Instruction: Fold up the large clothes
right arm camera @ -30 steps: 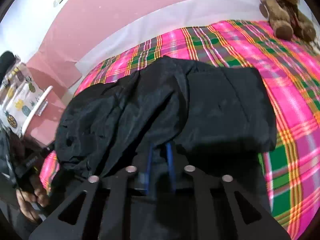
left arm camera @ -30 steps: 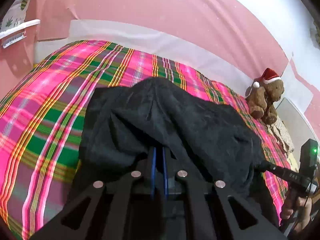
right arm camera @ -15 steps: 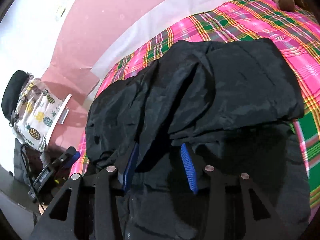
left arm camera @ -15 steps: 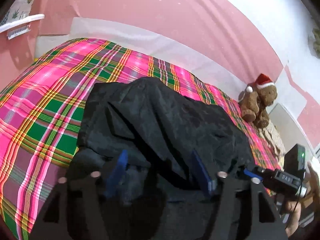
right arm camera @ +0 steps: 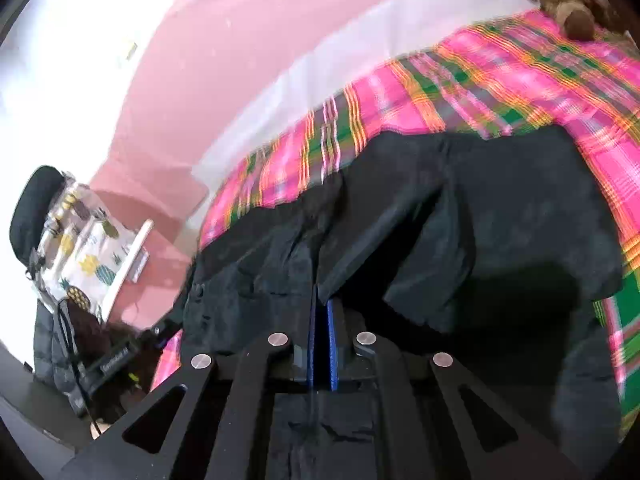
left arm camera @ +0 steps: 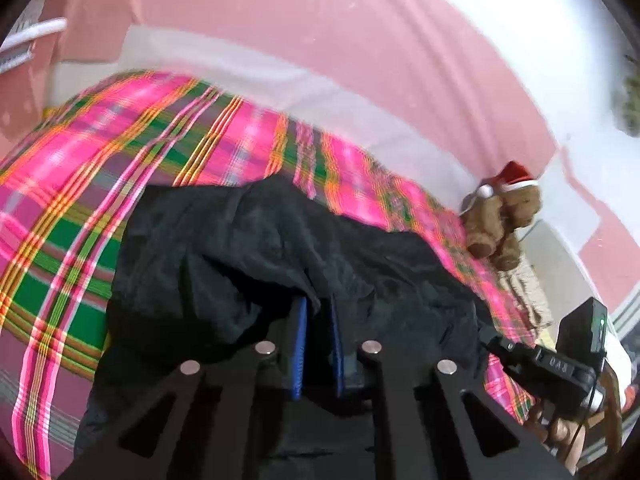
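A large black garment (left arm camera: 256,248) lies bunched on a pink and green plaid bedspread (left arm camera: 80,168). My left gripper (left arm camera: 318,308) is shut on a fold of the black cloth at the garment's near edge. In the right wrist view the same garment (right arm camera: 500,208) spreads across the bedspread (right arm camera: 520,80). My right gripper (right arm camera: 320,300) is shut on another fold of it, blue pads nearly together. The right gripper's body shows at the lower right of the left wrist view (left arm camera: 560,364).
A brown teddy bear with a red Santa hat (left arm camera: 500,220) sits at the bed's far right by the pink wall (left arm camera: 320,40). A pineapple-print cloth (right arm camera: 84,256) and a dark cap (right arm camera: 34,208) hang left of the bed.
Both grippers were shut on the cloth, opened half a second ago, and have closed again on folds of the garment. The cameras now sit lower and closer to the near edge.
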A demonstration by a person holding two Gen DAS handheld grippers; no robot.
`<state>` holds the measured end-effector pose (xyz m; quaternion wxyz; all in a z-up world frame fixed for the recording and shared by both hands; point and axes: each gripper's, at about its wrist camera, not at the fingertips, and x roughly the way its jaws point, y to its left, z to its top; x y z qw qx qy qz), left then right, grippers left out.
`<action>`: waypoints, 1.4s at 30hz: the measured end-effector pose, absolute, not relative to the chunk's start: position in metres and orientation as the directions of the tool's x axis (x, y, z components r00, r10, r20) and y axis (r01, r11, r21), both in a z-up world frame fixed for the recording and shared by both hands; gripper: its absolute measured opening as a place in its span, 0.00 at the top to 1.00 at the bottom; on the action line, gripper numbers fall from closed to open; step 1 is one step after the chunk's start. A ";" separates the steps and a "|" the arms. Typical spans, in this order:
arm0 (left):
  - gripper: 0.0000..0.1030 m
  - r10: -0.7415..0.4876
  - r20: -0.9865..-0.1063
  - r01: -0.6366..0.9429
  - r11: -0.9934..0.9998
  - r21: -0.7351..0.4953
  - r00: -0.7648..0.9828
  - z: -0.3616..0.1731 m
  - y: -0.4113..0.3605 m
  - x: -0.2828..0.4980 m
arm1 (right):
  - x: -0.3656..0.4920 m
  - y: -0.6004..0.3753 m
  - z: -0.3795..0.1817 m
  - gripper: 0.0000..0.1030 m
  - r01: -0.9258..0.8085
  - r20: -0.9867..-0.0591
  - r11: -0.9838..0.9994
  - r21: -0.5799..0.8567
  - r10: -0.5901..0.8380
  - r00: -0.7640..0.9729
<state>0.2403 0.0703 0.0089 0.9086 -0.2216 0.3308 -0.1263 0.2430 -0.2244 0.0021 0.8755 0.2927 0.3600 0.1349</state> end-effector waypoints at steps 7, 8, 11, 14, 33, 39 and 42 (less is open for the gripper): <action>0.89 -0.353 -0.685 -0.025 0.879 -0.476 0.637 -0.056 0.068 0.239 | 0.239 -0.228 -0.046 0.95 0.067 -0.693 0.849 0.525 0.380 0.612; 0.88 -0.351 -0.702 -0.045 0.877 -0.478 0.620 -0.063 0.070 0.239 | 0.241 -0.229 -0.052 0.95 0.082 -0.712 0.852 0.516 0.374 0.594; 0.88 -0.348 -0.695 -0.046 0.876 -0.480 0.629 -0.057 0.078 0.225 | 0.232 -0.236 -0.051 0.80 0.106 -0.720 0.858 0.503 0.348 0.600; 0.88 -0.310 -0.674 -0.020 0.901 -0.433 0.670 -0.035 0.081 0.204 | 0.221 -0.241 -0.030 0.80 0.097 -0.706 0.880 0.465 0.303 0.641; 0.74 -0.190 -0.707 0.037 0.973 -0.226 0.682 -0.061 0.065 0.289 | 0.301 -0.222 -0.057 0.81 -0.029 -0.757 0.978 0.204 0.177 0.629; 0.74 -0.195 -0.692 0.042 0.972 -0.232 0.695 -0.035 0.061 0.266 | 0.280 -0.220 -0.027 0.80 -0.019 -0.742 0.988 0.152 0.127 0.658; 0.74 -0.240 -0.635 0.082 0.960 -0.268 0.734 -0.014 0.055 0.245 | 0.256 -0.217 -0.007 0.80 -0.058 -0.687 0.981 0.184 0.170 0.706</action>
